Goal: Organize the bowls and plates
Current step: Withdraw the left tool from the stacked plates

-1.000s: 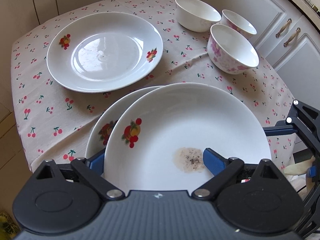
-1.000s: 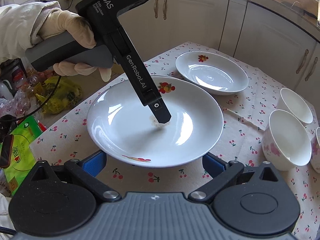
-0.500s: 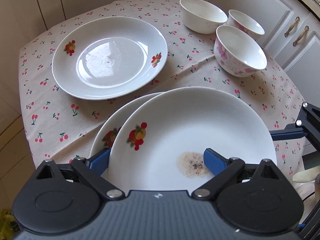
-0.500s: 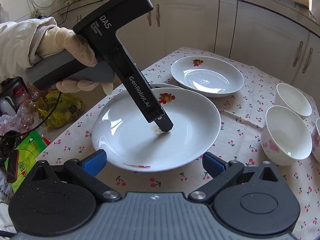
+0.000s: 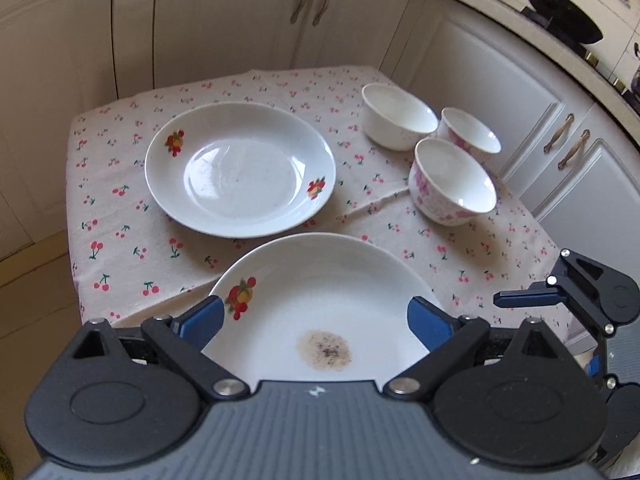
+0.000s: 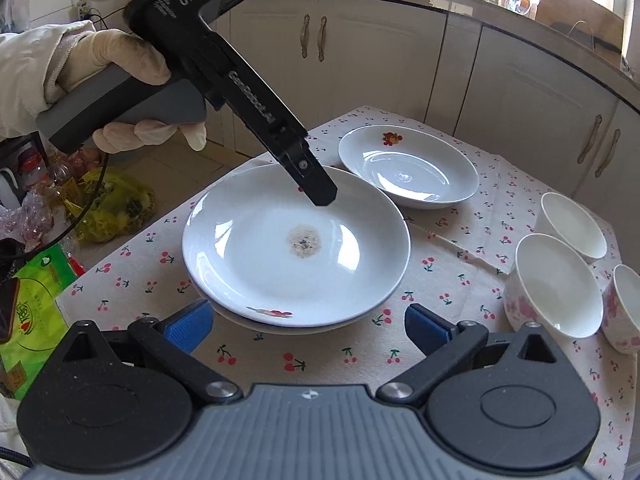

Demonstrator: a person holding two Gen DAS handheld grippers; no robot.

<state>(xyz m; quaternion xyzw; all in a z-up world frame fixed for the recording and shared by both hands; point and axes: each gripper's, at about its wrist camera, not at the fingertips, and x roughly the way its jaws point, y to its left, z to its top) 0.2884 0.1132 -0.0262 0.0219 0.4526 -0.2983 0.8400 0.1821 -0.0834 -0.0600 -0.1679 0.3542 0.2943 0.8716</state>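
A white plate with a brown stain (image 6: 296,240) lies stacked on a second plate (image 6: 280,326) near the table's front; it also shows in the left wrist view (image 5: 328,304). My left gripper (image 5: 316,320) is open and lifted above this plate; in the right wrist view its fingers (image 6: 316,188) hang over the far rim, clear of it. A third plate (image 5: 240,168) (image 6: 408,168) lies alone further back. My right gripper (image 6: 308,326) is open and empty, just before the stack. Three bowls (image 5: 452,180) (image 6: 556,284) stand at the right.
The cherry-print cloth (image 5: 132,248) covers a small table with edges close on all sides. White cabinets (image 5: 480,60) surround it. Bags and clutter (image 6: 108,204) lie on the floor at the left. My right gripper shows at the right edge of the left wrist view (image 5: 580,296).
My left gripper has let go of the stained plate, opened, and risen back above it. The plate now rests centred on the lower plate. My right gripper stayed open, drawing back slightly.
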